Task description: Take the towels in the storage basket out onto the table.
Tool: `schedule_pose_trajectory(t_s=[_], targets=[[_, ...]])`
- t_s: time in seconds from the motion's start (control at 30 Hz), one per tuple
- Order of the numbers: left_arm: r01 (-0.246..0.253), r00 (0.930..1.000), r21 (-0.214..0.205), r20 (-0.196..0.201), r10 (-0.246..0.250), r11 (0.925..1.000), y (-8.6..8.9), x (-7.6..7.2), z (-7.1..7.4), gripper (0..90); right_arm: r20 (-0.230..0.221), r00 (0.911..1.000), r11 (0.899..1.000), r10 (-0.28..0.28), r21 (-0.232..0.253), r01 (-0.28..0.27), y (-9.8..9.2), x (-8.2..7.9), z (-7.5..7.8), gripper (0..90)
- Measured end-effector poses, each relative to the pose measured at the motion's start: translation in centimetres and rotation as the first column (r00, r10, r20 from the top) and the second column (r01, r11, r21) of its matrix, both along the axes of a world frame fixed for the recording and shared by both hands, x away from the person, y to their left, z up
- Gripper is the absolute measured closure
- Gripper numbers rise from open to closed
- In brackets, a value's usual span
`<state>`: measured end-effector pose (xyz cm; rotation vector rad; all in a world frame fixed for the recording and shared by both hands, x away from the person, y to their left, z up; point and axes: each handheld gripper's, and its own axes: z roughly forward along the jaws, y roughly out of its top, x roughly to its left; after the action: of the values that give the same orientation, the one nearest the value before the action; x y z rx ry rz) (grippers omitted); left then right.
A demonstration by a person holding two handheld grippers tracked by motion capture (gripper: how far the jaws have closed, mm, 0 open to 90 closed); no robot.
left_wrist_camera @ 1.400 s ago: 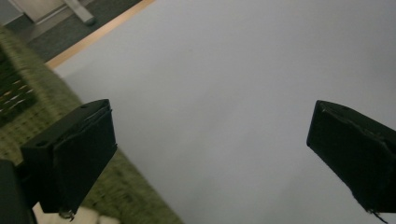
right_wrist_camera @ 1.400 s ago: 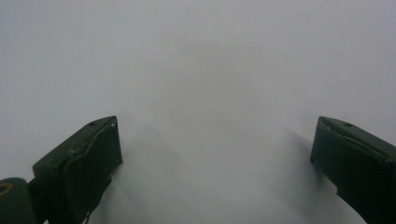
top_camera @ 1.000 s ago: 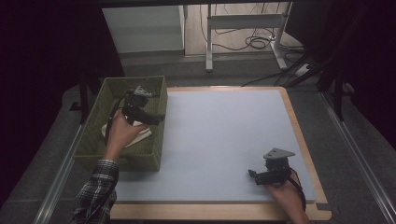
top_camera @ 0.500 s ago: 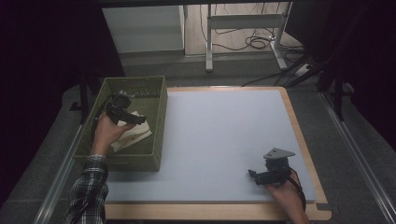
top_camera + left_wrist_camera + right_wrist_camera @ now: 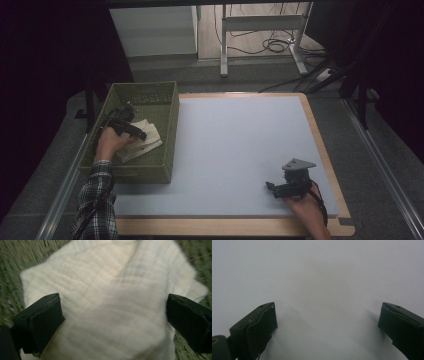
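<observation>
dim high view, black from 9 to 11 o'clock; the pale worktop (image 5: 235,150) catches soft overhead light; the cloth (image 5: 107,302) is motion-blurred in the left gripper view; faint shadows at 6 o'clock in the right gripper view

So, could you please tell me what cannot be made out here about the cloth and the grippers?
- Cloth: lower edge cut off by the frame, left gripper view.
- Contact of left gripper with cloth: too small, high view.
- Basket floor beneath cloth: hidden.
- Right gripper: jaws too small, high view.
</observation>
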<state>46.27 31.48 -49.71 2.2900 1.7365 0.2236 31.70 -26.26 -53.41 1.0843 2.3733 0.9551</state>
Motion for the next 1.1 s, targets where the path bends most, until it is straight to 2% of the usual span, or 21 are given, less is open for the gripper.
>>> schedule_pose_trajectory(t_s=[0.1,0.17,0.23,0.27,0.3,0.33,0.4,0.5,0.57,0.6,0.73,0.8,0.9,1.1], targets=[[-0.006,0.9985,0.023,-0.055,0.008,0.9997,0.0,0.5,-0.7,2.8,0.0,1.0,1.0,0.0,0.0,0.0,0.0,0.0,0.0,1.9],[-0.009,0.9968,0.005,-0.08,0.009,0.9999,-0.1,0.8,-0.9,6.1,0.0,1.0,1.0,0.0,0.0,0.0,0.0,0.0,0.0,2.0],[0.008,0.9931,0.012,-0.117,-0.006,0.9999,-0.2,0.9,-1.2,8.5,0.0,1.0,1.0,0.0,0.0,0.0,0.0,0.0,0.0,2.0],[0.034,0.9884,0.016,-0.148,-0.032,0.9993,-0.5,0.9,-1.5,13.3,0.0,1.0,1.0,0.0,0.0,0.0,0.0,0.0,0.0,2.0],[0.054,0.9876,0.032,-0.149,-0.048,0.9981,-0.8,0.9,-1.5,18.2,0.0,1.0,1.0,0.001,0.0,-0.001,0.0,0.0,0.0,2.0],[0.058,0.9871,0.023,-0.151,-0.054,0.998,-0.9,0.8,-1.3,21.6,0.0,1.0,1.0,0.001,0.0,-0.001,0.0,0.0,0.0,2.0],[0.074,0.9869,0.051,-0.147,-0.066,0.9959,-1.4,0.6,-1.0,37.2,0.0,1.0,1.0,0.0,0.0,0.0,0.0,0.0,0.0,2.0],[0.104,0.9839,0.059,-0.152,-0.095,0.9928,-2.0,0.5,-0.8,54.6,0.0,1.0,1.0,0.0,0.0,0.0,0.0,0.0,0.0,2.0],[0.126,0.9819,0.104,-0.155,-0.109,0.9866,-2.6,0.4,-0.6,69.9,0.0,1.0,1.0,0.0,0.0,0.0,0.0,0.0,0.0,1.9],[0.131,0.9812,0.111,-0.157,-0.113,0.9851,-2.7,0.4,-0.6,72.6,0.0,1.0,1.0,0.001,0.0,-0.001,0.0,0.0,0.0,2.0],[0.12,0.9849,0.086,-0.135,-0.108,0.9891,-2.3,0.3,-0.2,77.0,0.001,1.0,1.0,0.0,0.0,0.0,0.0,0.0,0.0,2.0],[0.102,0.991,0.057,-0.094,-0.096,0.9932,-2.0,0.1,0.3,77.4,0.0,1.0,1.0,0.0,0.0,0.0,0.0,0.0,0.0,2.0],[0.091,0.9949,0.019,-0.045,-0.09,0.9956,-1.6,-0.3,1.1,77.4,0.001,1.0,1.0,0.0,0.0,0.0,0.0,0.0,0.0,2.0],[0.101,0.9947,-0.048,0.026,-0.099,0.9938,-1.1,-1.5,2.7,77.3,0.001,1.0,1.0,0.0,-0.001,0.0,0.0,0.0,0.0,1.9]])
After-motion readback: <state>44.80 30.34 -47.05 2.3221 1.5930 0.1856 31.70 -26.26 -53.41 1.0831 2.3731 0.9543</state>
